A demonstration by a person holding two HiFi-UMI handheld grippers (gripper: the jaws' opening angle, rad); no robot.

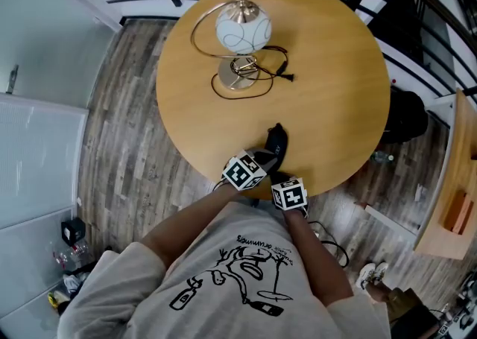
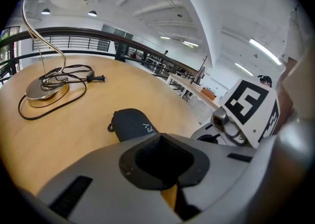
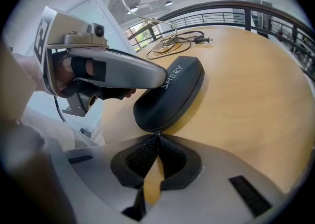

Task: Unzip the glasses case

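- The black, oblong soft glasses case [image 1: 276,142] lies on the round, light wooden table [image 1: 335,99], close to the edge nearest the person.
- Its long axis runs from that near edge in toward the middle of the table. The far end points roughly at the plug end of the black lamp cord [image 1: 285,74].
- In the left gripper view, a small loop shows at the case's far end. White lettering runs along the top face.
- The left gripper [image 2: 160,138] has its two jaws brought together with nothing between the pads. In the right gripper view, its grey tip lies across the top of the case beside the lettering. I cannot tell whether it presses down or only touches.
- The right gripper [image 3: 157,137] is at the case's near end, looking along the long axis. Its jaws are pinched together right at the seam, on a small zip pull [image 3: 157,133] that shows only as a tiny glint.
- The two grippers are close together, the left one slightly farther in over the table.
- A lamp with a white globe shade [image 1: 243,28], a curved gold stem and a round metal base stands well beyond the case, its cord looped around the base.
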